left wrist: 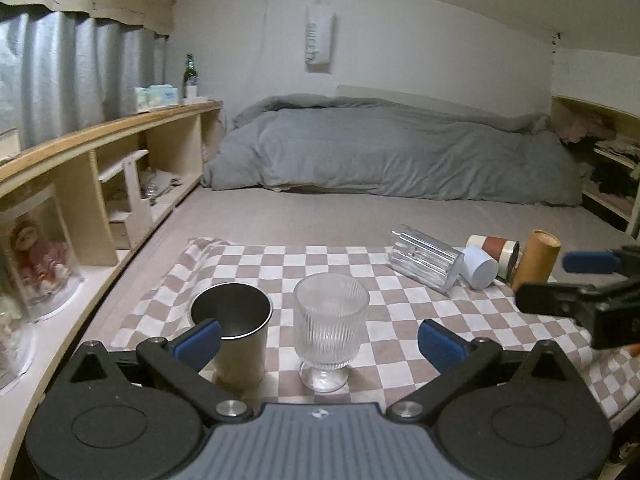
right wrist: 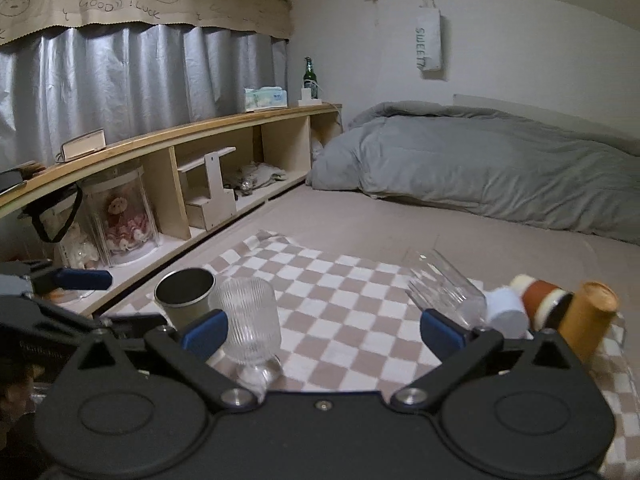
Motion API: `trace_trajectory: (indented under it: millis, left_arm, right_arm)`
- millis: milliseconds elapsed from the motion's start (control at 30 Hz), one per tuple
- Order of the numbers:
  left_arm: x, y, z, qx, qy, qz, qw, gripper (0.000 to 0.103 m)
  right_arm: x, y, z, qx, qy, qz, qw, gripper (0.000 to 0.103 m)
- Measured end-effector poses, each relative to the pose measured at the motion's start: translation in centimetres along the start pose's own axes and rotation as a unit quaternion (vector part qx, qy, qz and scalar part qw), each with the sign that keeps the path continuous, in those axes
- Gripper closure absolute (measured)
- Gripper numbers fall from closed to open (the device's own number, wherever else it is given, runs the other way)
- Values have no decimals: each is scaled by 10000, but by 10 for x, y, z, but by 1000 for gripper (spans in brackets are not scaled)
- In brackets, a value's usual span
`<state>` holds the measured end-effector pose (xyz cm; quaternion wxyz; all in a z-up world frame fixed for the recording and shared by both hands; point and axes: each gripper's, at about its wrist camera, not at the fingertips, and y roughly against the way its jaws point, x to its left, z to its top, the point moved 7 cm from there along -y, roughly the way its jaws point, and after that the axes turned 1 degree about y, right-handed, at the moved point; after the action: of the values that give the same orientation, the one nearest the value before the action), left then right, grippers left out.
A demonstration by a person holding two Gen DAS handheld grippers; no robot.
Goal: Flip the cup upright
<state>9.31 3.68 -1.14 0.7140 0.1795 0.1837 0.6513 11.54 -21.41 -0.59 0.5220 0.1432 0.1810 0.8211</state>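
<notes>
A ribbed glass goblet (left wrist: 330, 330) stands upright on the checkered cloth (left wrist: 360, 268), between my left gripper's open fingers, untouched. A steel cup (left wrist: 236, 328) stands upright beside it on the left. A clear ribbed tumbler (left wrist: 426, 258) lies on its side at the right, with a white cup (left wrist: 480, 266), a brown-banded cup (left wrist: 498, 249) and an ochre cylinder (left wrist: 534, 260) lying by it. My left gripper (left wrist: 320, 340) is open and empty. My right gripper (right wrist: 324, 330) is open and empty; the goblet (right wrist: 250, 324) sits by its left finger, the tumbler (right wrist: 448, 290) ahead right.
A wooden shelf unit (right wrist: 200, 160) with jars and boxes runs along the left. A grey duvet (left wrist: 380, 148) lies at the back of the bed. The right gripper shows at the right edge of the left wrist view (left wrist: 580, 280).
</notes>
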Motion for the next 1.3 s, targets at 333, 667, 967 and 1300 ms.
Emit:
trace_trajectory:
  millis: [333, 667, 967, 1300]
  left_arm:
    - [-21, 18, -23, 217, 119, -110, 9996, 0]
    - [-29, 20, -33, 174, -77, -95, 9998, 0]
    - [-28, 18, -35, 234, -53, -69, 9997, 0]
    - [-29, 18, -37, 262, -63, -60, 9996, 0]
  right_arm:
    - [-10, 37, -26, 149, 24, -338, 9993, 0]
    - [-18, 44, -52, 385, -107, -486, 9980, 0]
    - [-18, 43, -55, 376, -91, -501, 9980, 0]
    - [-16, 42, -54, 376, -71, -495, 9980, 0]
